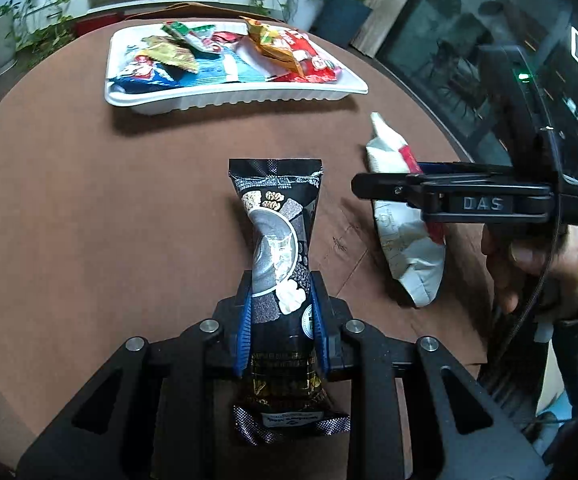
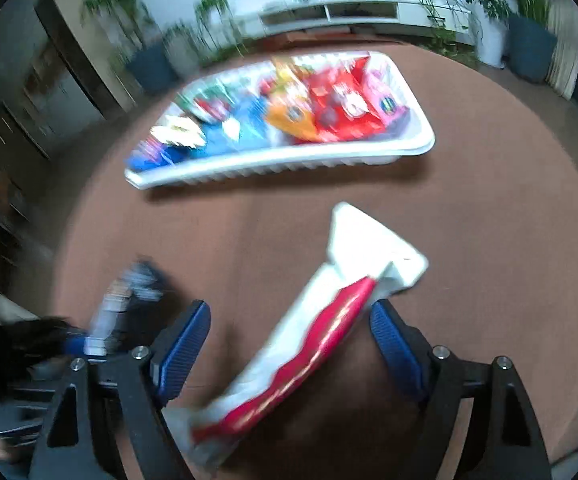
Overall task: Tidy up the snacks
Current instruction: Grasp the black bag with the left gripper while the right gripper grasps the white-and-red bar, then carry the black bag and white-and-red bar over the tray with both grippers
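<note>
My left gripper [image 1: 281, 312] is shut on a black snack packet [image 1: 279, 236], held lengthwise over the brown table. A white and red snack packet [image 2: 309, 344] lies on the table between the open blue pads of my right gripper [image 2: 289, 320]; the pads do not touch it. In the left wrist view the right gripper [image 1: 373, 186] hovers over the same white packet [image 1: 405, 248], to the right of the black one. A white tray [image 1: 233, 98] filled with several colourful snack packets sits at the far side; it also shows in the right wrist view [image 2: 281, 164].
The round brown table [image 1: 89, 200] has a curved edge on the right, with dark glass cabinets beyond. Potted plants [image 1: 349, 12] and a white shelf stand behind the table. The right wrist view is motion-blurred.
</note>
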Action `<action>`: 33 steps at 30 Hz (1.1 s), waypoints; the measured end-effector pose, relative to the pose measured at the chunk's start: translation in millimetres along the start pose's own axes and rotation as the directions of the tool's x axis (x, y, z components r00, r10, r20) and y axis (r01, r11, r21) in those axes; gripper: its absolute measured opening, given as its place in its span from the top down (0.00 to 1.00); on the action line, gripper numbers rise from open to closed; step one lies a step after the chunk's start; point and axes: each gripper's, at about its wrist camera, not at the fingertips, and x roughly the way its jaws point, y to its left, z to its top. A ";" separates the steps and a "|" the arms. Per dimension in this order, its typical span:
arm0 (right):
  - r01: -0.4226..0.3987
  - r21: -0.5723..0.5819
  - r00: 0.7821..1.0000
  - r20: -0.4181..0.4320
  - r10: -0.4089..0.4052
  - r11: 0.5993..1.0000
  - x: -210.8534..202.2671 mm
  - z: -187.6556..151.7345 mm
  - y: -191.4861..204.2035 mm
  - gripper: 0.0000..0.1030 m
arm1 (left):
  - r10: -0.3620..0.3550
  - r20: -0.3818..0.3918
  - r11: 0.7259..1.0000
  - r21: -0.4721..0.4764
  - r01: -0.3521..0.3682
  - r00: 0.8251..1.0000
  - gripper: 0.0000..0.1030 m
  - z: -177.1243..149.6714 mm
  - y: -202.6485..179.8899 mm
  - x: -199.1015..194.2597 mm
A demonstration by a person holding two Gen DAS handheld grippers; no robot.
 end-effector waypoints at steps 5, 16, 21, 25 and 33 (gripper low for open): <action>0.019 -0.032 0.999 -0.025 -0.020 0.999 -5.9 -6.4 13.3 0.28 | -0.001 0.017 1.000 -0.018 0.002 1.000 0.78 -5.0 -0.1 -2.9; 0.115 -0.158 0.993 -0.002 -0.117 0.981 -11.4 -25.4 33.0 0.79 | 0.000 0.017 1.000 -0.006 0.000 1.000 0.77 -6.1 -2.7 -0.8; 0.098 -0.161 0.995 0.007 -0.098 0.982 -11.6 -26.6 31.9 0.86 | -0.011 0.022 1.000 -0.009 0.011 1.000 0.78 -5.8 0.0 1.5; 0.063 -0.124 0.998 0.014 -0.061 0.990 -11.8 -27.5 26.6 0.88 | -0.018 0.031 1.000 -0.020 0.018 0.999 0.78 -6.9 3.8 1.7; 0.004 -0.062 0.997 0.082 0.001 0.998 -35.4 -30.7 19.3 0.88 | -0.029 0.071 0.999 -0.039 0.032 0.997 0.79 -8.2 6.8 -10.8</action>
